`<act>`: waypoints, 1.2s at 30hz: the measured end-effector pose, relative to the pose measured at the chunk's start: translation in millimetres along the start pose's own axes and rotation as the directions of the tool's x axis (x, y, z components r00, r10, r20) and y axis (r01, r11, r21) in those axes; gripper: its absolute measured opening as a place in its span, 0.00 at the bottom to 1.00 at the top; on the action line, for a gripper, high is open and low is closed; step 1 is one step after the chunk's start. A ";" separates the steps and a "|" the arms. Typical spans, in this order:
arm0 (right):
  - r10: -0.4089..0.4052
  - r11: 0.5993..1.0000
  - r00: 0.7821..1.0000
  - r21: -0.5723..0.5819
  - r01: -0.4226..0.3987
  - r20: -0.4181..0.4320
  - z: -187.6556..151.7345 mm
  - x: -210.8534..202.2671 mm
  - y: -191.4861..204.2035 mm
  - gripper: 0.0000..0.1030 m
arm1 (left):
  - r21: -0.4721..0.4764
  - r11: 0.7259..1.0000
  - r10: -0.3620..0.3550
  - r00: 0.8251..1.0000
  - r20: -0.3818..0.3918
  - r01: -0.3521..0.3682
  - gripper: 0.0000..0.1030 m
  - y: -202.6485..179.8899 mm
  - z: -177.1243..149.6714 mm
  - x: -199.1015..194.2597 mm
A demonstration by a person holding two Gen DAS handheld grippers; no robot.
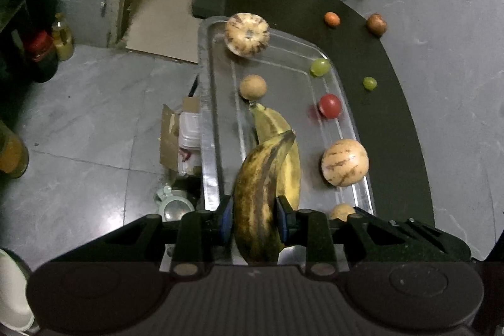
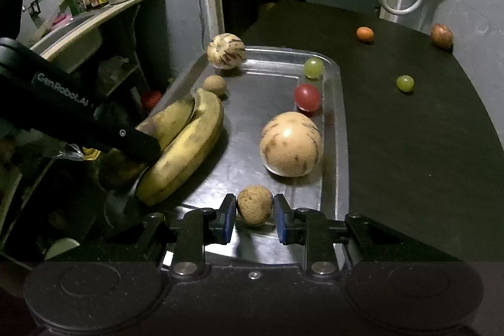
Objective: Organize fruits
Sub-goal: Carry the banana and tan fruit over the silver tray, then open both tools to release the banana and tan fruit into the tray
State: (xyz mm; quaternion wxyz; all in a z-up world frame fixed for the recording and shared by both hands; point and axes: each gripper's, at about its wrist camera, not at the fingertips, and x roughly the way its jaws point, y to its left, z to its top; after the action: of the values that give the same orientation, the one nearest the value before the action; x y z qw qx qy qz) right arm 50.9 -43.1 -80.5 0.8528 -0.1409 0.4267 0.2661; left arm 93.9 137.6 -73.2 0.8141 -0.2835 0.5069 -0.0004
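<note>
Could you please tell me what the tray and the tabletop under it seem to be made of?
Tray: looks like polished metal, perhaps steel or aluminium; it mirrors the red fruit and shows bright glints. Tabletop: dark, matte, without reflections; possibly laminate or painted board, hard to tell.

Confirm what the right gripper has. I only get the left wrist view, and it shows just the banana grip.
Observer: The right gripper is shut on a small brown round fruit.
Operator: Where is that?
Observer: At the near end of the metal tray, just in front of the big striped melon.
Operator: Is my banana clear of the other one?
Observer: No. From the right side, the held banana lies against the yellow banana on the tray.
</note>
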 end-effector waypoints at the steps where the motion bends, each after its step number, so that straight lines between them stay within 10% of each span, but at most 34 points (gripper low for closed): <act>1: -0.008 1.000 1.000 0.001 0.008 -0.002 -0.4 0.8 -0.9 0.27 | -0.001 1.000 -0.006 1.000 -0.005 0.006 0.30 -1.2 0.0 1.6; 22: -0.060 0.998 0.998 0.000 0.060 0.001 -4.5 -3.0 2.7 0.34 | -0.004 1.000 -0.004 1.000 -0.028 0.004 0.38 -0.7 -0.8 4.8; 28: -0.075 0.997 0.997 0.007 0.075 0.026 -3.9 -12.0 4.7 0.50 | 0.023 1.000 -0.009 1.000 -0.021 0.009 0.44 -4.1 -1.4 -1.6; 36: -0.100 0.994 0.993 0.050 0.096 0.070 -8.5 -27.6 7.2 0.81 | 0.053 0.999 -0.006 1.000 0.011 0.005 0.76 -9.1 -3.4 -17.1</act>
State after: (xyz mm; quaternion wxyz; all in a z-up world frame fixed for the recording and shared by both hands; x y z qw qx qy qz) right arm 27.7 -50.4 -63.5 0.8829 -0.1321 0.3939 0.2188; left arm 85.3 133.3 -56.1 0.8240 -0.2633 0.5014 -0.0145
